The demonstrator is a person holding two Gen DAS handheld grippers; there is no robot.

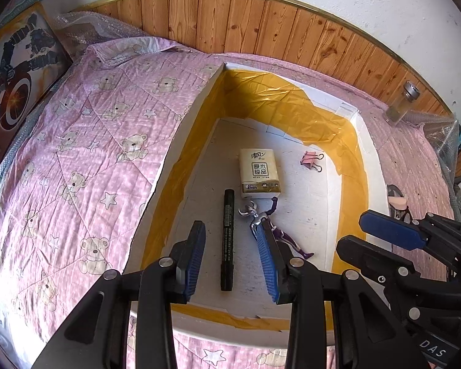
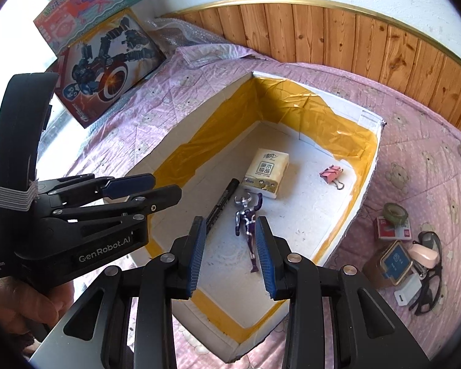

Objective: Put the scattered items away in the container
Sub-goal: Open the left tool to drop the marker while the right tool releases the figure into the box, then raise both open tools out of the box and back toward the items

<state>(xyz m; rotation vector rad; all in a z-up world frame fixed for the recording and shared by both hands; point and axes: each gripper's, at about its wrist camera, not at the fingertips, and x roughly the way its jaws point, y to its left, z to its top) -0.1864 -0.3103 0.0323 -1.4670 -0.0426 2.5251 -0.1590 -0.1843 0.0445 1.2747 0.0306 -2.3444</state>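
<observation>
A white foam box [image 1: 261, 98] [image 2: 292, 101] lined with yellow tape sits on the pink bedspread. On its floor lie a tissue pack [image 1: 259, 170] [image 2: 266, 173], a black marker [image 1: 227, 240] [image 2: 224, 200], a purple-and-silver figurine [image 1: 270, 227] [image 2: 248, 224] and a pink binder clip [image 1: 312, 160] [image 2: 333, 174]. My left gripper [image 1: 230, 227] [image 2: 166, 186] hovers open above the marker, holding nothing. Open and empty as well, my right gripper [image 2: 230, 221] [image 1: 353, 230] hangs over the figurine near the box's front.
Right of the box lie a tape roll [image 2: 395, 210], a red-and-white pack [image 2: 393, 230], a blue-lidded tin [image 2: 395, 261], black glasses [image 2: 430, 283] and a white charger [image 2: 407, 292]. A glass jar [image 1: 402, 104] stands by the wood panelling. Toy boxes [image 2: 107, 67] lean at far left.
</observation>
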